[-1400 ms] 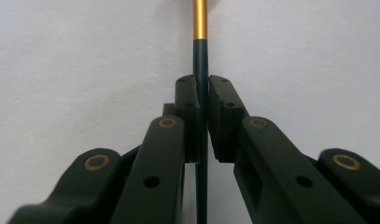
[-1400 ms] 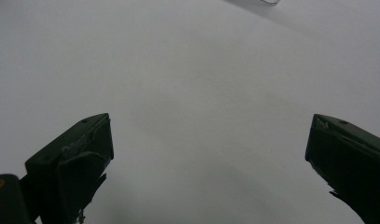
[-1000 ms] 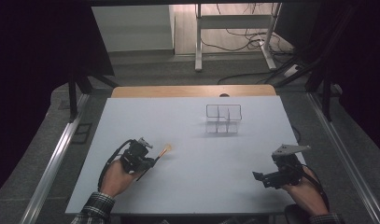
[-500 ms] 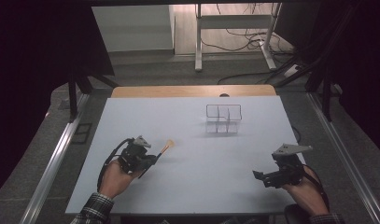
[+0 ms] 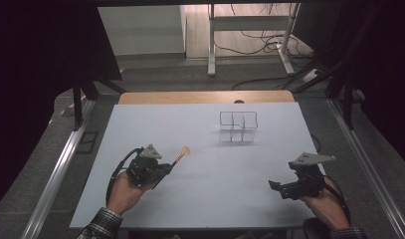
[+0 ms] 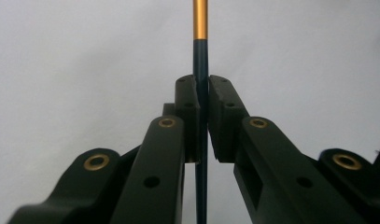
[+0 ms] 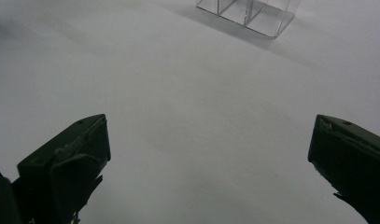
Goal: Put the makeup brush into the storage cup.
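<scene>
A thin brush (image 5: 181, 154) with a dark handle (image 6: 200, 60), a gold ferrule and a pale orange tuft is clamped in my left gripper (image 5: 166, 169) at the table's left front. Its tuft points away toward the far right, slightly above the white table (image 5: 215, 199). In the left gripper view the left gripper (image 6: 202, 86) has both pads pressed on the handle. My right gripper (image 5: 274, 186) rests low at the right front, jaws wide apart. In its own view the right gripper (image 7: 208, 135) has nothing between its fingers. A clear compartmented holder (image 5: 238, 127) stands at the far middle.
The clear holder (image 7: 248, 11) lies ahead of the right gripper, across bare white tabletop. A wooden strip (image 5: 205, 97) runs along the table's far edge. Metal rails flank both sides, and desk legs with cables stand on the floor beyond.
My left hand has lifted a little and shifted toward the far right, carrying the brush with it. The right hand has stayed where it was.
</scene>
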`<control>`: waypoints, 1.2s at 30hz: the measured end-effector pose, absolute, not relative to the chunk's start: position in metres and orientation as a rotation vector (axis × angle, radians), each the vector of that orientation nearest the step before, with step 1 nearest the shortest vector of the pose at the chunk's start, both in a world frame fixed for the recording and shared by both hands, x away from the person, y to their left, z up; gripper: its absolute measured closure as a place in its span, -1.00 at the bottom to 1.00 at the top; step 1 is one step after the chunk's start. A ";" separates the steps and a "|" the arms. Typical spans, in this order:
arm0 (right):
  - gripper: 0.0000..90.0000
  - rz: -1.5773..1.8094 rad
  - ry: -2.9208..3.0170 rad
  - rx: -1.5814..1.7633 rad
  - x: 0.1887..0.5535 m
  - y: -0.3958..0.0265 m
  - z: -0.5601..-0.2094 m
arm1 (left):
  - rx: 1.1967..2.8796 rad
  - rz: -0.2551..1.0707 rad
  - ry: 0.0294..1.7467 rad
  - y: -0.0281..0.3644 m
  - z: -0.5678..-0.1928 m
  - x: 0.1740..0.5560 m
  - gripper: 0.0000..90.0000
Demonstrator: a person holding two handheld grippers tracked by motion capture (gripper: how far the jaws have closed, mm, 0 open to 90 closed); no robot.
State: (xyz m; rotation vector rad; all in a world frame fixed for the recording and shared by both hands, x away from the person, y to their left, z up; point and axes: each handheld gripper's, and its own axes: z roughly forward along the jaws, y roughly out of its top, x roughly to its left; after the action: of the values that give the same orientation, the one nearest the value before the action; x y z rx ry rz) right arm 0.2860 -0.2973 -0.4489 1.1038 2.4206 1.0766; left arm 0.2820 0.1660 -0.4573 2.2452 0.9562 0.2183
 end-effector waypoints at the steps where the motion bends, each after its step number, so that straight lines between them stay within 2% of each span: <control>1: -1.00 1.078 2.420 1.104 0.286 -0.297 -0.449 | 2.240 0.215 0.946 0.166 -0.456 0.281 0.86; 36: -0.99 1.299 2.423 1.042 0.287 -0.265 -0.439 | 2.064 0.126 0.779 0.154 -0.445 0.273 0.86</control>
State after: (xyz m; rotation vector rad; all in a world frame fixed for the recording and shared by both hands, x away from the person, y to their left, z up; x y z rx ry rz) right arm 0.2866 -0.2648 -0.4386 1.0418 2.4226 1.2990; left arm 0.2732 0.1543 -0.4448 2.0642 0.7795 0.1255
